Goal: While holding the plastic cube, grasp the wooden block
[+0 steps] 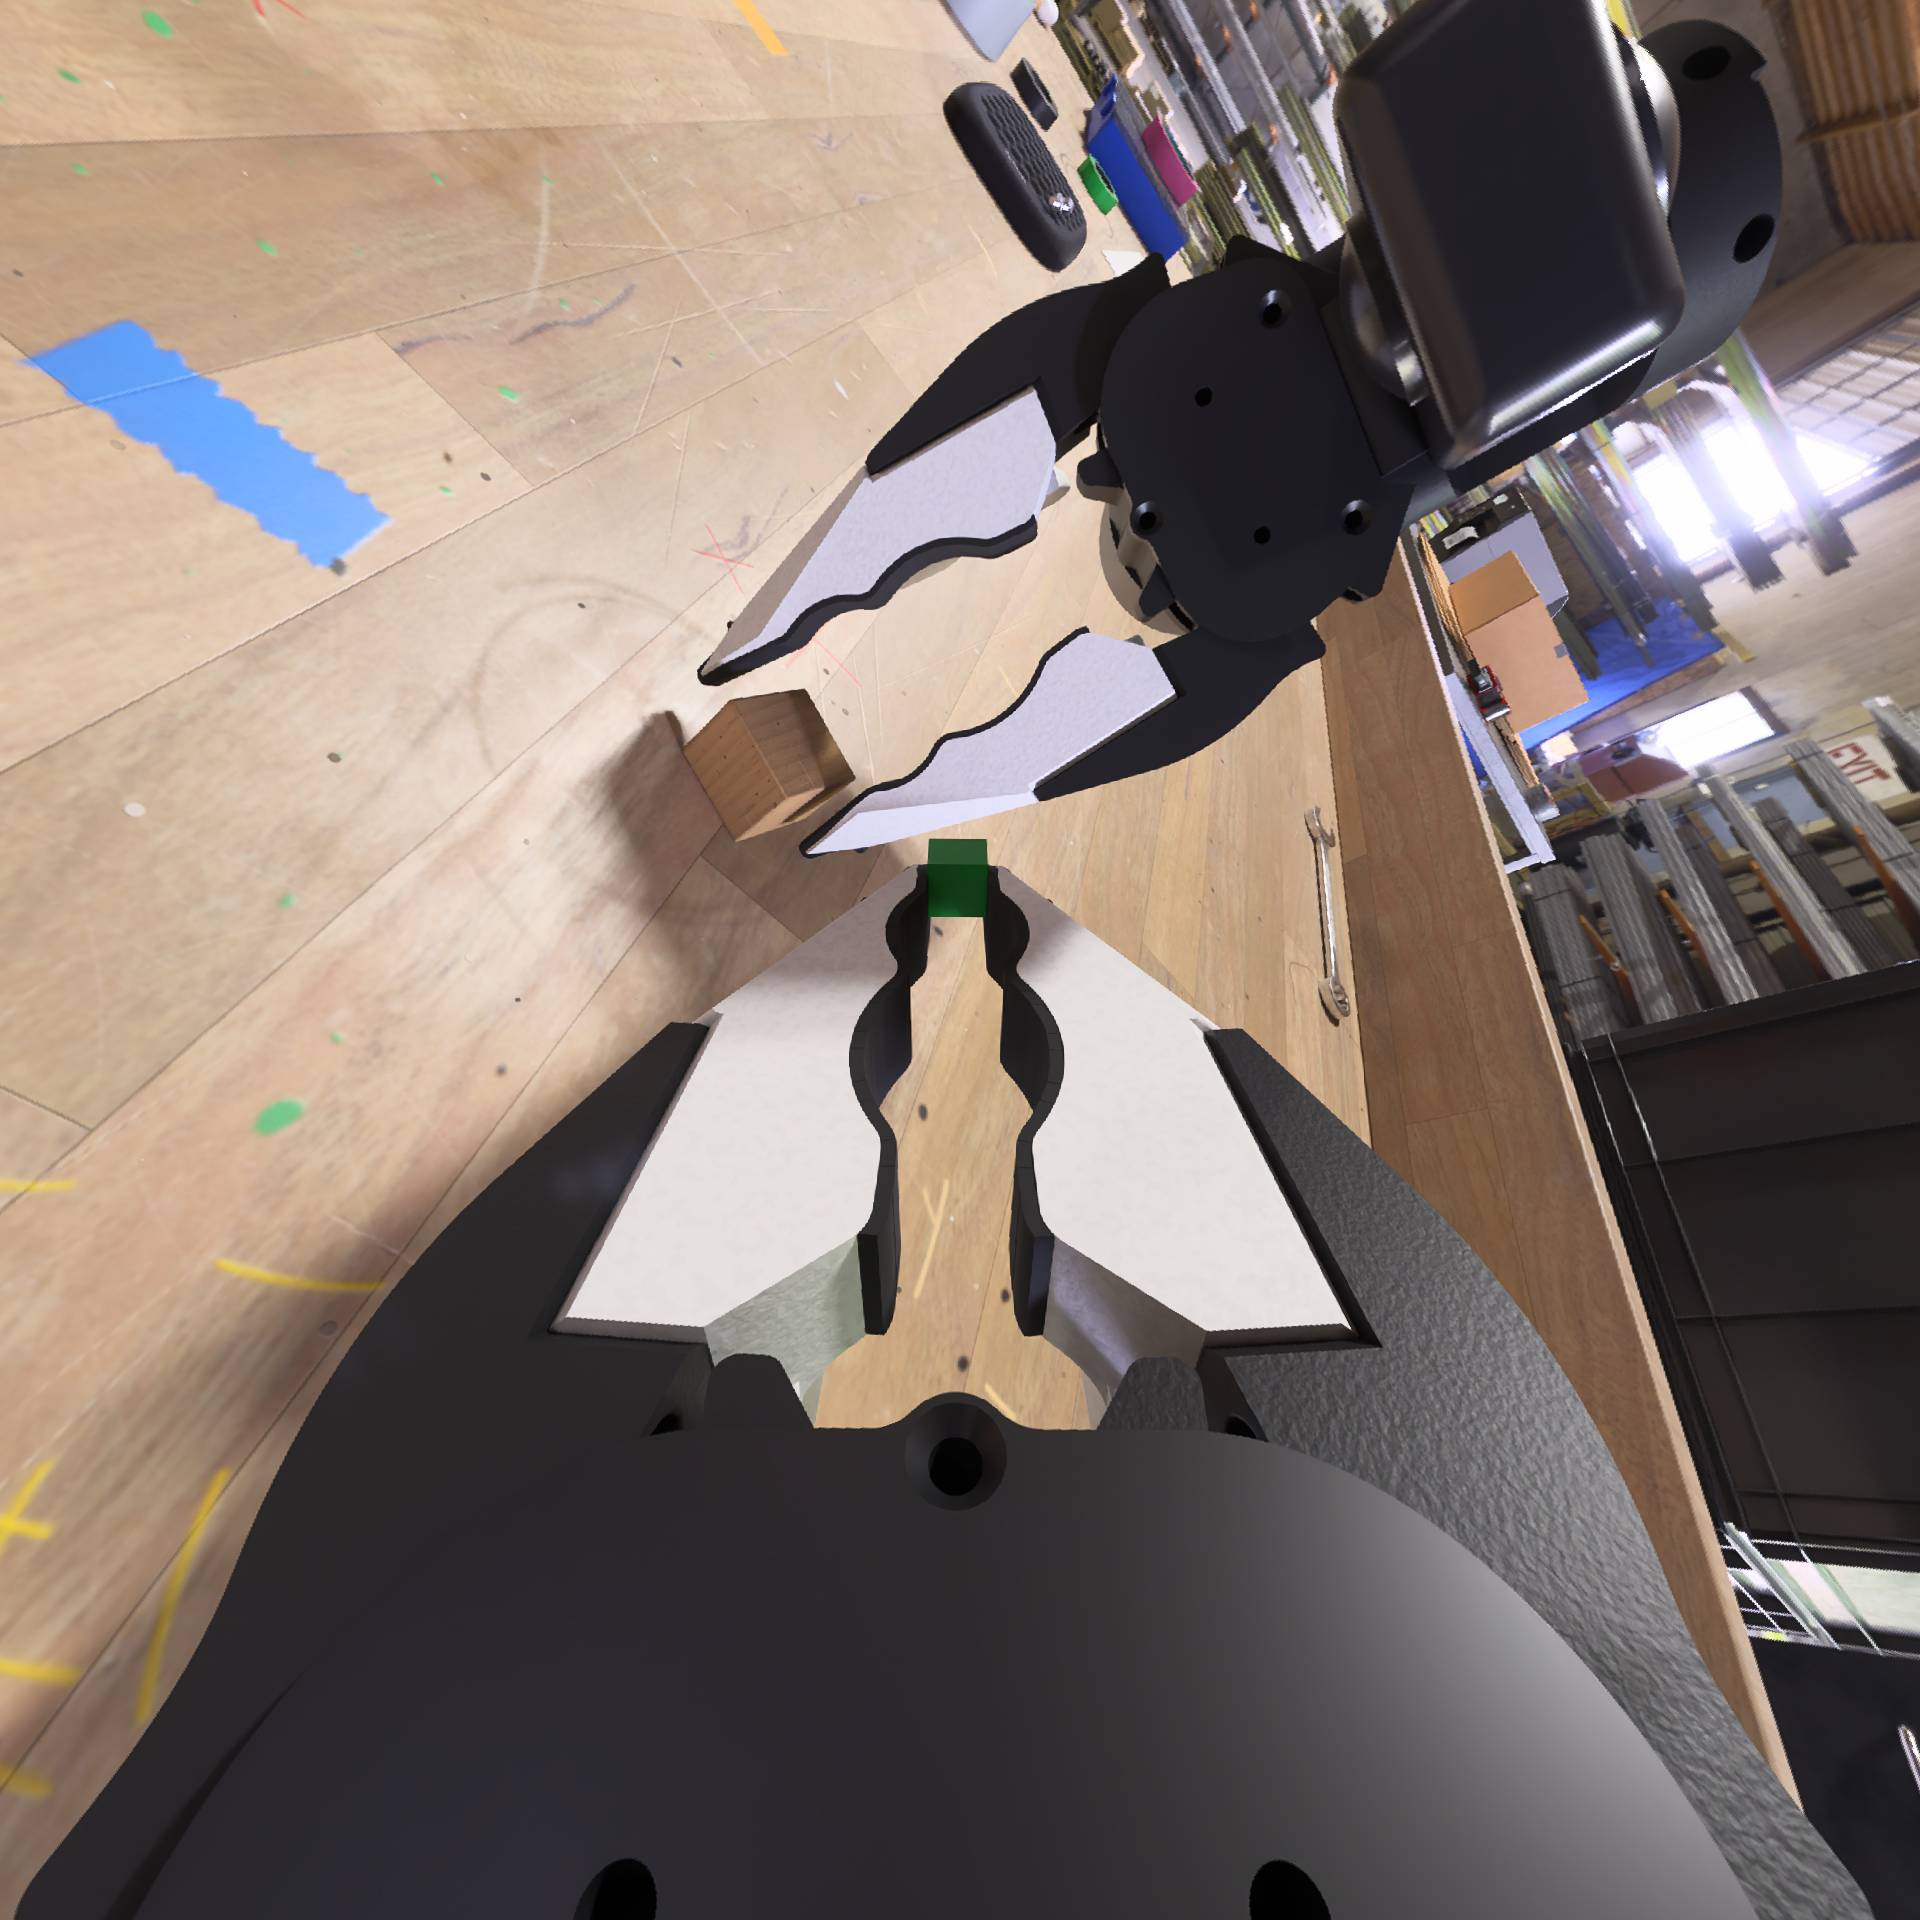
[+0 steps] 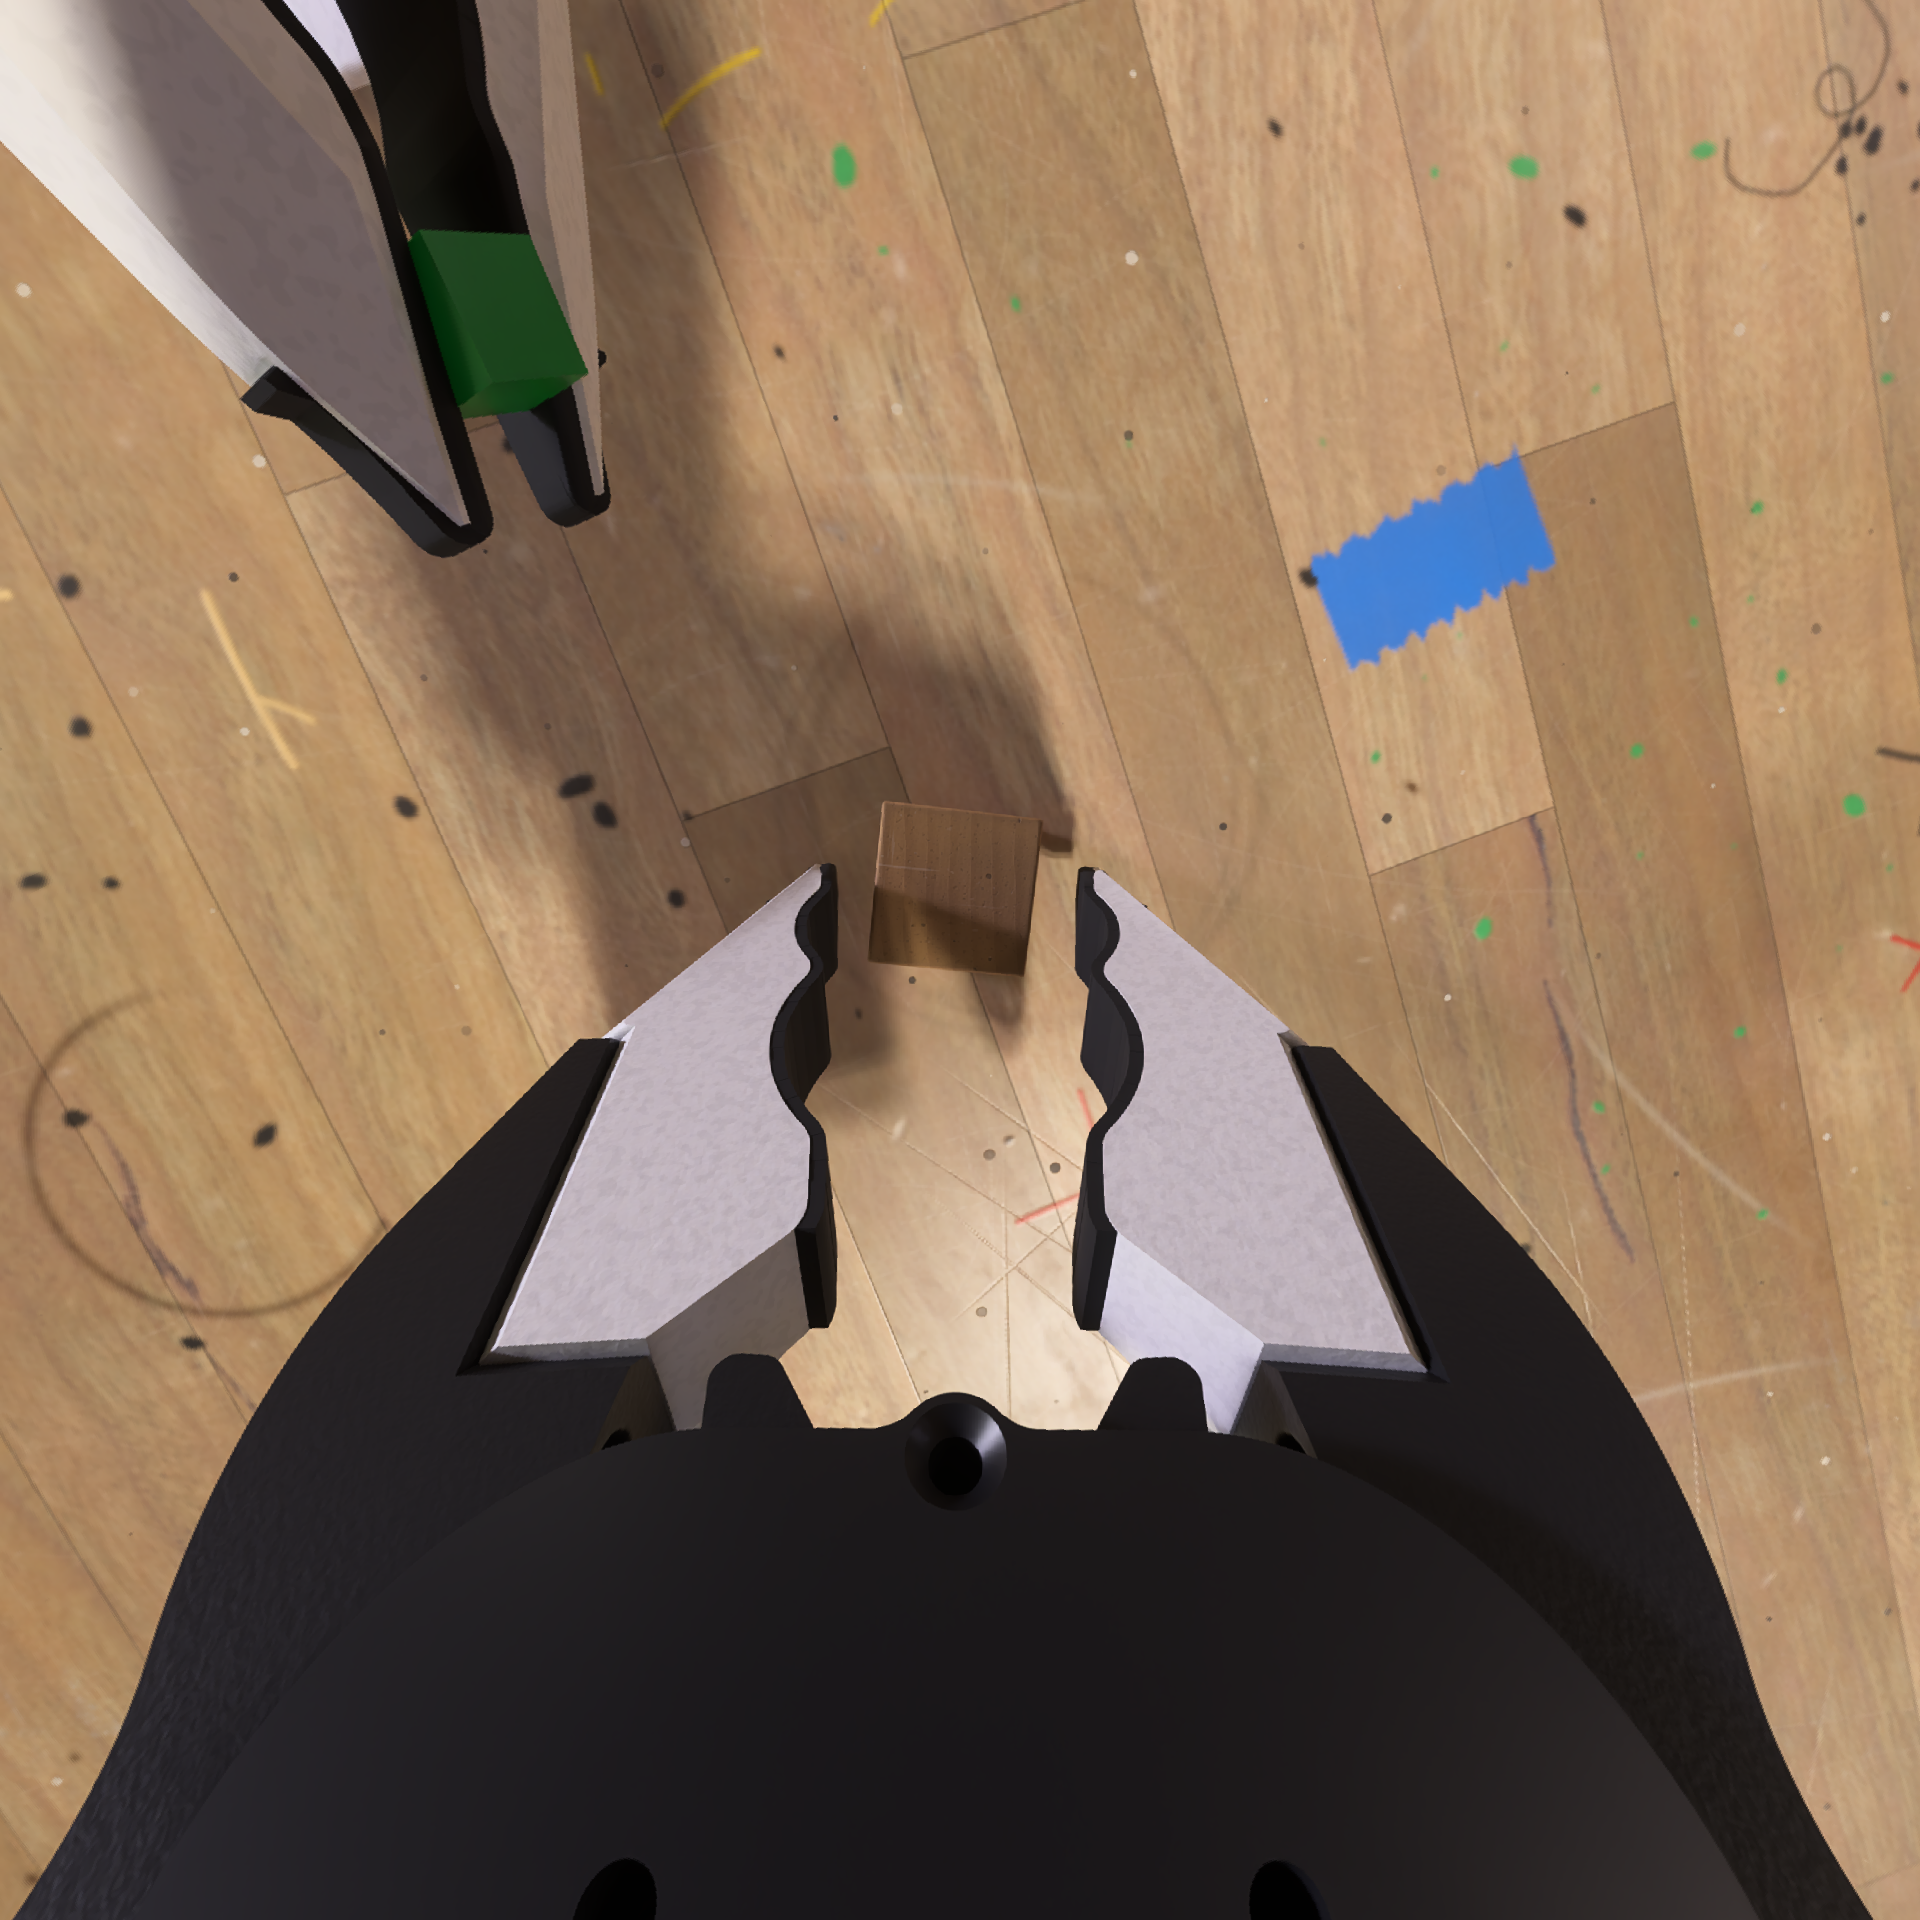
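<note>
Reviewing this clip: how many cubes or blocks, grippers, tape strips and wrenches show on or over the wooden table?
Green plastic cube: 1, clamped in the left gripper
Wooden block: 1, on the table
Grippers: 2, counting the open right gripper
Blue tape strip: 1
Metal wrench: 1
Total: 6

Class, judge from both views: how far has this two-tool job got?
Done: the left tool grips the green cube. In hand: the right tool hangs open around the wooden block, fingers apart from it. Left: closing on the block.
</note>
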